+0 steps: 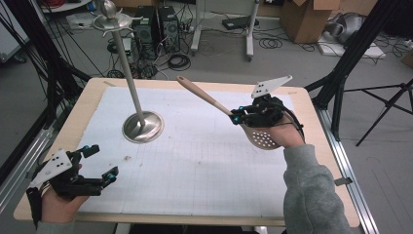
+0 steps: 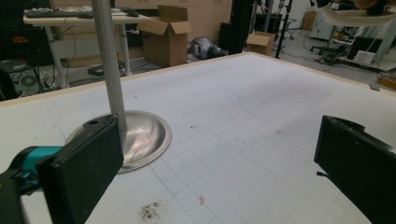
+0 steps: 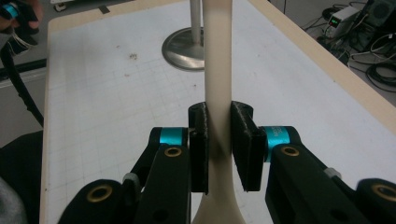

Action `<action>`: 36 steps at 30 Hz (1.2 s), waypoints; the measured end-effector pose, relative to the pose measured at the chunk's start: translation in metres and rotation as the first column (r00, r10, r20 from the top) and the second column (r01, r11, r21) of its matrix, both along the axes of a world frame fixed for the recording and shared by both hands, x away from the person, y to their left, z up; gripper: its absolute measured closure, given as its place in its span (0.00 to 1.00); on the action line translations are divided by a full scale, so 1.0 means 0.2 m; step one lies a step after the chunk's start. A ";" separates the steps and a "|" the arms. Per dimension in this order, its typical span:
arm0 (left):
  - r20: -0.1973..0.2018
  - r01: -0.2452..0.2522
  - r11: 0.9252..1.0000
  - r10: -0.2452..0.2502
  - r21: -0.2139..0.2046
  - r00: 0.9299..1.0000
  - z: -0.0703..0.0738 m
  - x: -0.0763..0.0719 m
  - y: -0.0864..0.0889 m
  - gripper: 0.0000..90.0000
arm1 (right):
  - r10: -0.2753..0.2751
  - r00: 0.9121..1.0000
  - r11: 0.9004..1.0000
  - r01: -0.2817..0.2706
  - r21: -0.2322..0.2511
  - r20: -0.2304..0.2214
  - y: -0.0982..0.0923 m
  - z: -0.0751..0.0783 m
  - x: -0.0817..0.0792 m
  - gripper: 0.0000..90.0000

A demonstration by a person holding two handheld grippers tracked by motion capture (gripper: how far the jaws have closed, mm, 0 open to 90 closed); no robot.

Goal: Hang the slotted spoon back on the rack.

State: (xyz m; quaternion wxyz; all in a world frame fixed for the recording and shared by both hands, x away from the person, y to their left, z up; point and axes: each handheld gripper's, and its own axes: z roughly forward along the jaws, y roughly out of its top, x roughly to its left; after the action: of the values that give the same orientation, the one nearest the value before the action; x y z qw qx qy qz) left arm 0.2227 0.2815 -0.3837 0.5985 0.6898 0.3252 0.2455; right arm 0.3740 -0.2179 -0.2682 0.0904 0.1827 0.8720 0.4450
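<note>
A beige slotted spoon [image 1: 258, 138] is held above the table at the right, its handle [image 1: 202, 95] slanting up toward the far left. My right gripper [image 1: 237, 118] is shut on the handle just above the perforated bowl; in the right gripper view the pads [image 3: 201, 140] clamp the handle [image 3: 218, 84] from both sides. A metal utensil stand [image 1: 142, 126] with a tall pole and hooks on top [image 1: 111, 20] stands at the table's left middle; its base also appears in the left gripper view [image 2: 140, 140]. My left gripper [image 1: 100, 163] rests at the near left corner, open with nothing between its fingers.
The table [image 1: 195, 161] carries a white gridded mat with a few small specks near the stand. Beyond its far edge the floor holds computer towers [image 1: 156, 24], cables and cardboard boxes [image 1: 311, 17]. Black tripod legs [image 1: 350, 53] stand at the right.
</note>
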 end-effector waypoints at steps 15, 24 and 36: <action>0.000 -0.023 1.000 0.023 0.001 1.000 0.00 -0.05 0.03 0.02 | 0.025 0.999 0.998 -0.027 0.048 0.030 0.10 0.13 0.02 0.87; 0.001 -0.033 0.999 0.033 0.000 0.999 0.00 -0.08 0.05 0.02 | 0.030 0.998 0.998 -0.033 0.059 0.054 0.17 0.21 0.02 0.87; 0.000 -0.038 0.999 0.038 0.001 0.999 0.00 -0.10 0.06 0.02 | 0.018 0.996 0.996 -0.026 0.080 0.088 0.23 0.30 0.03 0.87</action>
State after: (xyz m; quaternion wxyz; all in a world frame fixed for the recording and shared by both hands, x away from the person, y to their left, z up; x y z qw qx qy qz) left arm 0.2022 0.2943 -0.3839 0.5935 0.6837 0.3381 0.2569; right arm 0.3803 -0.1715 -0.2080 0.1162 0.1569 0.8505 0.4884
